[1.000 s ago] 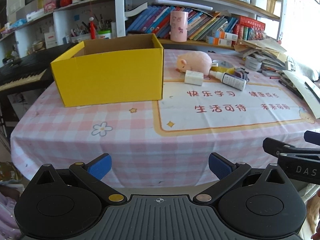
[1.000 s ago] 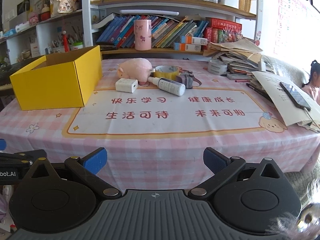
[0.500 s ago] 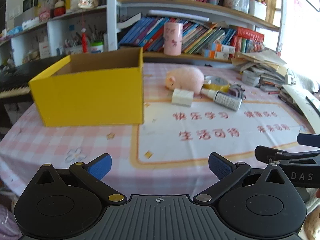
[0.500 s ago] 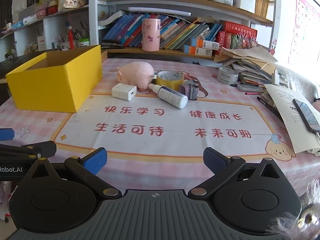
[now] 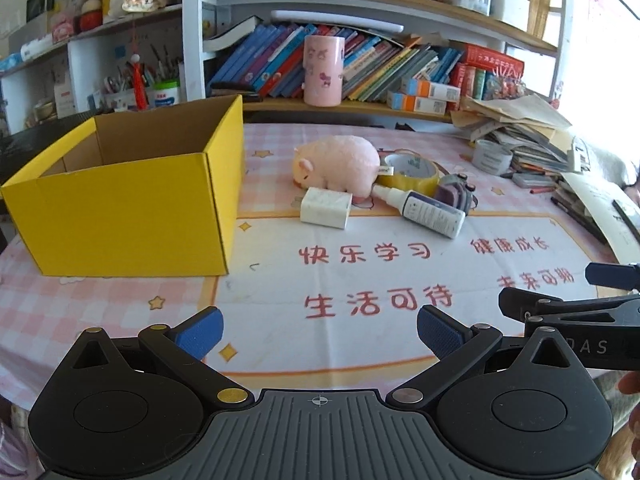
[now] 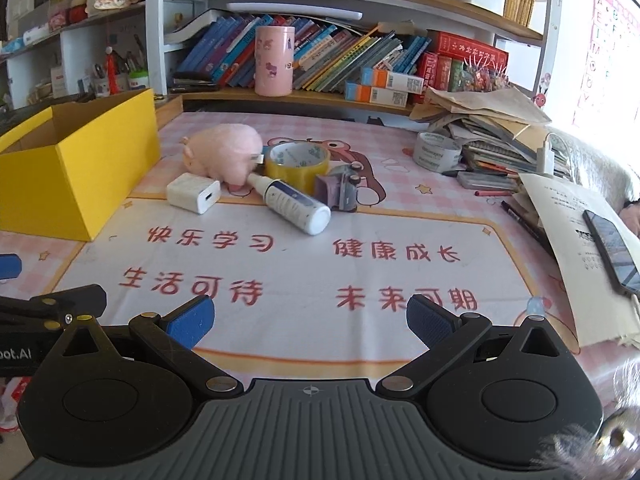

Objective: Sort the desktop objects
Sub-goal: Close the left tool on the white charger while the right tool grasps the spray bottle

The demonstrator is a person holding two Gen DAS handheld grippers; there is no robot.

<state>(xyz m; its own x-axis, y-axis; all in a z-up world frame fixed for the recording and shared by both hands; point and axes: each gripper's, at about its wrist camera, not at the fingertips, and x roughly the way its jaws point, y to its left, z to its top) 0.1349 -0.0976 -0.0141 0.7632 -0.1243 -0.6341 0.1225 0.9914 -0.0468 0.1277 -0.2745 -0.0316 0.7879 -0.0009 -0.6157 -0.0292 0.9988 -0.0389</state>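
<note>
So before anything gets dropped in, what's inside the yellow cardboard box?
Only bare brown inner walls of the open yellow cardboard box show in both wrist views. Its near walls hide the floor, so I cannot tell whether anything lies at the bottom.

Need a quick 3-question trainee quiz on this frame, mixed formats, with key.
1. True or false: the left gripper already holds the white charger.
2. Multiple choice: what lies directly against the pink plush pig on its right in the right wrist view? A) yellow tape roll B) phone C) pink cup
3. Fill in: the white bottle is ____ on the mat (upright / lying on its side).

Key: 1 false, both the left and the right gripper have open, empty jaws short of the objects, and the yellow box shows nothing inside from here. 2 A. 3 lying on its side.
</note>
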